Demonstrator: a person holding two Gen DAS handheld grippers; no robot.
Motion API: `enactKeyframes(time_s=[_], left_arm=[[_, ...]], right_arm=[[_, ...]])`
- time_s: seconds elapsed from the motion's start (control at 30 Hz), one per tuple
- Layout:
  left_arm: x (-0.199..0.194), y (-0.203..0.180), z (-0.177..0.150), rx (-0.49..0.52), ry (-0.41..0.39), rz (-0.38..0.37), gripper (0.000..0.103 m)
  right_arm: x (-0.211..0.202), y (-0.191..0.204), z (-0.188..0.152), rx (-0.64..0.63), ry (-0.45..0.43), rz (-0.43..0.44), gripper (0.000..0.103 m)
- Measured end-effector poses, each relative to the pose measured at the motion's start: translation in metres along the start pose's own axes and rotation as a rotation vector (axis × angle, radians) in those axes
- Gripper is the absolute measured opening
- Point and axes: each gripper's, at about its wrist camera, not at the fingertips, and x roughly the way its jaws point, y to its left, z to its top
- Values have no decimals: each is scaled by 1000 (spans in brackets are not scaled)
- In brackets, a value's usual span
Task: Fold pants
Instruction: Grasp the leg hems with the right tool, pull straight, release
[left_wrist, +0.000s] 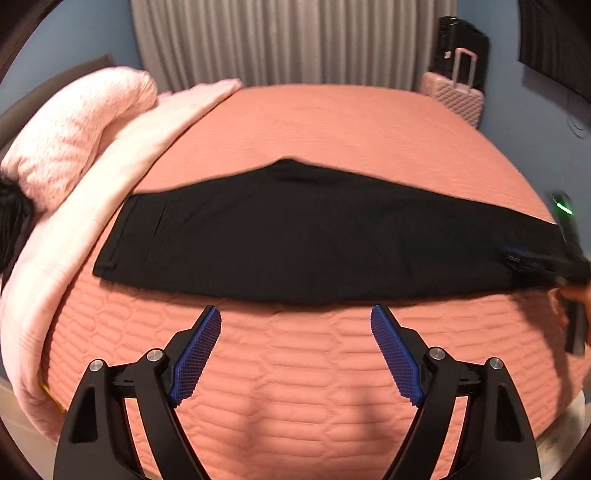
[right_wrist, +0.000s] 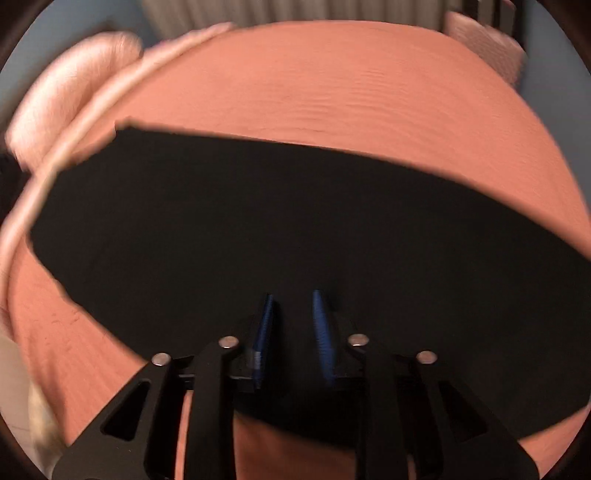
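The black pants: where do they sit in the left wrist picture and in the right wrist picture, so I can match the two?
Left wrist view: black pants lie as a wide band across the middle, beyond the open left gripper.
Right wrist view: black pants fill the middle and lower picture, under the right gripper.
Shared landmark: the salmon bedspread beneath them, also seen here.

One pair of black pants (left_wrist: 314, 232) on bed. Two grippers: left gripper (left_wrist: 295, 314), right gripper (right_wrist: 291, 295). One salmon quilted bedspread (left_wrist: 314, 122). One pale pink blanket (left_wrist: 122, 147), one fluffy pink pillow (left_wrist: 70, 125). Two suitcases by wall: pink suitcase (left_wrist: 456, 96), black suitcase (left_wrist: 461, 40). One grey curtain (left_wrist: 288, 37).
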Motion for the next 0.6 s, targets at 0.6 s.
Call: enactKeyframes(time_s=[0.6], left_arm=[[-18, -175, 28, 194, 31, -184, 81]], right_arm=[[-118, -191, -102, 527, -240, 31, 23]])
